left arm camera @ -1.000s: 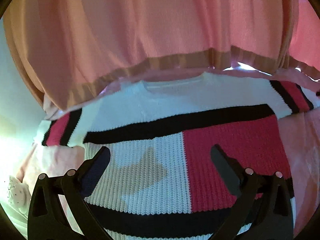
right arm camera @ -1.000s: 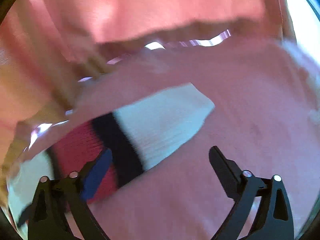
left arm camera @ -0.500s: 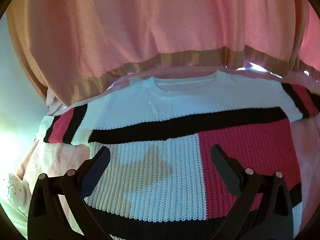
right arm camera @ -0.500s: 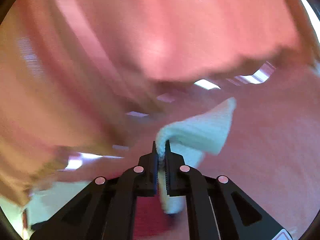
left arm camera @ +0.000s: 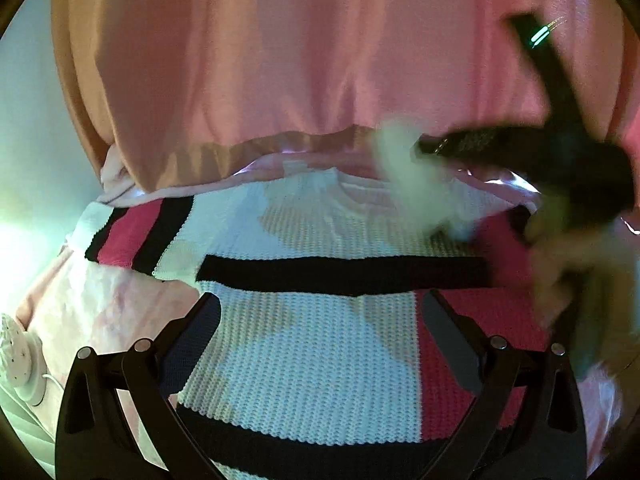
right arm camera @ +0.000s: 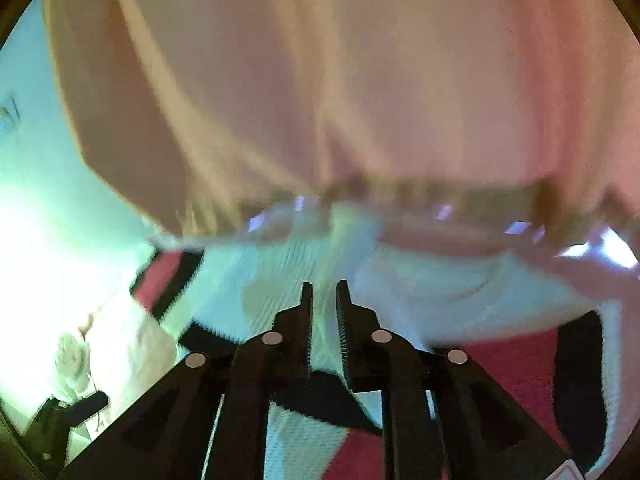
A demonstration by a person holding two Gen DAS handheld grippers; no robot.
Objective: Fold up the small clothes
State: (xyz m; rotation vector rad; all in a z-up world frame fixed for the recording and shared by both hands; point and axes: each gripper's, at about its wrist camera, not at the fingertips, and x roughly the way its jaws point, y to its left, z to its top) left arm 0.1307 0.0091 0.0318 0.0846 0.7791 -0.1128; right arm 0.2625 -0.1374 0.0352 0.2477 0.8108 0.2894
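A small knit sweater (left arm camera: 320, 344) in white, red and black lies flat on a pink cloth (left arm camera: 100, 304), neck away from me. My left gripper (left arm camera: 320, 308) is open and empty, low over the sweater's body. My right gripper (right arm camera: 323, 292) is nearly closed on the white cuff of the sweater's right sleeve (right arm camera: 324, 344) and carries it over the chest. In the left wrist view the right gripper (left arm camera: 416, 148) shows blurred at upper right, with the white cuff (left arm camera: 408, 176) hanging from it. The left sleeve (left arm camera: 136, 232) lies stretched out to the left.
A pink curtain with a tan hem (left arm camera: 280, 80) hangs down close behind the sweater's neck. A small white device with a cable (left arm camera: 18, 360) sits at the far left on the cloth.
My right gripper closed on the right sleeve's cuff, lifted it and swung it left over the sweater's chest. My left gripper moved slightly to the left and stayed open.
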